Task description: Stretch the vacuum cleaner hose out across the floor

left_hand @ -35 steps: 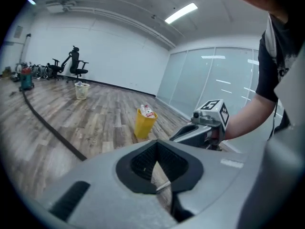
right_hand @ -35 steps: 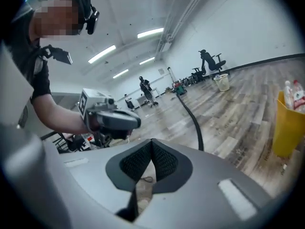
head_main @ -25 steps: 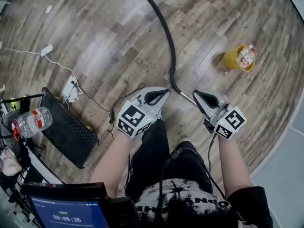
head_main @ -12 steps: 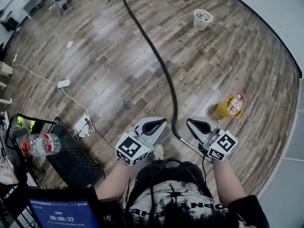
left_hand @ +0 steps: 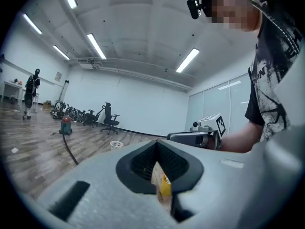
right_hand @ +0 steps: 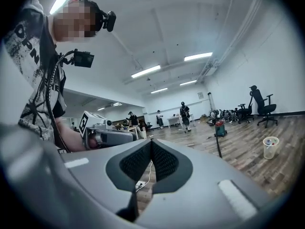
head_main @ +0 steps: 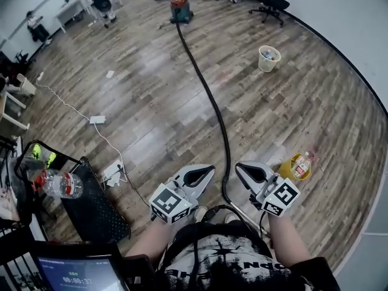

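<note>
Below me, in the head view, the hose [head_main: 209,96] runs from the vacuum cleaner [head_main: 180,9] at the far end of the floor [head_main: 145,71] in one long, gently curved line to a point near my feet. My left gripper [head_main: 210,169] and right gripper [head_main: 238,166] hover above its near end, apart from it. Left gripper view: jaws pressed together on nothing, with the hose lying well ahead. Right gripper view: jaws likewise together, with nothing between them. I judge the stretch essentially done. Only the slight bend is left to straighten.
</note>
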`<state>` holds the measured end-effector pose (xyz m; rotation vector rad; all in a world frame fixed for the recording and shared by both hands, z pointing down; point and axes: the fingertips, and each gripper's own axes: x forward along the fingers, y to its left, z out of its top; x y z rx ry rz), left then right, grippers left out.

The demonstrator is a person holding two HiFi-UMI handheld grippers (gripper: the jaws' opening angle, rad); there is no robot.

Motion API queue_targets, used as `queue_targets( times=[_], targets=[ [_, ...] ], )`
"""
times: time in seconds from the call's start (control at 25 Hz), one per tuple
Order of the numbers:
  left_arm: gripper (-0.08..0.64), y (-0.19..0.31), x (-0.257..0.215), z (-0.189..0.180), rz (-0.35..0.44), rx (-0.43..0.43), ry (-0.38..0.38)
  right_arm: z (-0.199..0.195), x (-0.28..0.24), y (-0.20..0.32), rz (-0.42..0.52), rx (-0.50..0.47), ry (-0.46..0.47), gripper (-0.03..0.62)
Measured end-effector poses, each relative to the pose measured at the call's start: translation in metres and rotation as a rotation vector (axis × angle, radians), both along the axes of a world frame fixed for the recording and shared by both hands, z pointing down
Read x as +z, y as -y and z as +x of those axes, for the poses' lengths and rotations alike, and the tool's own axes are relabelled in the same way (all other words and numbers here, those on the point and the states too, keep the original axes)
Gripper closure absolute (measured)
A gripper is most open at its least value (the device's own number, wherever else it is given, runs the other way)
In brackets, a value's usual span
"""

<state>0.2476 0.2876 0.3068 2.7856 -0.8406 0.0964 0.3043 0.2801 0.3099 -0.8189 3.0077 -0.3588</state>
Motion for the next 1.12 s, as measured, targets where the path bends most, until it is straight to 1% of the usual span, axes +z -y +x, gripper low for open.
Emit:
queue_targets(
  times=[0.16,0.4,0.6,0.8,1.12],
  targets=[
    [0.560,-0.017,-0.022,0.016,0.017,-0.061,-0.022,0.016,-0.015,-0.017,0.037,-0.067,-0.018,0.584],
    [0.560,-0.040,-0.038,0.029,0.061,-0.181,-0.025,0.035,-0.036,-0.037,0.111,-0.156,-0.039,0.584],
    [0.560,-0.053,-0.038,0.035,0.043,-0.274,-0.034,0.047,-0.036,-0.049,0.130,-0.212,-0.052,0.584],
    [0.560,-0.066,-0.037,0.046,0.015,-0.314,-0.087,0.061,-0.035,-0.057,0.135,-0.244,-0.054,0.584],
    [0.560,-0.075,-0.037,0.054,0.026,-0.328,-0.064,0.070,-0.030,-0.063,0.150,-0.248,-0.063,0.584]
  ],
)
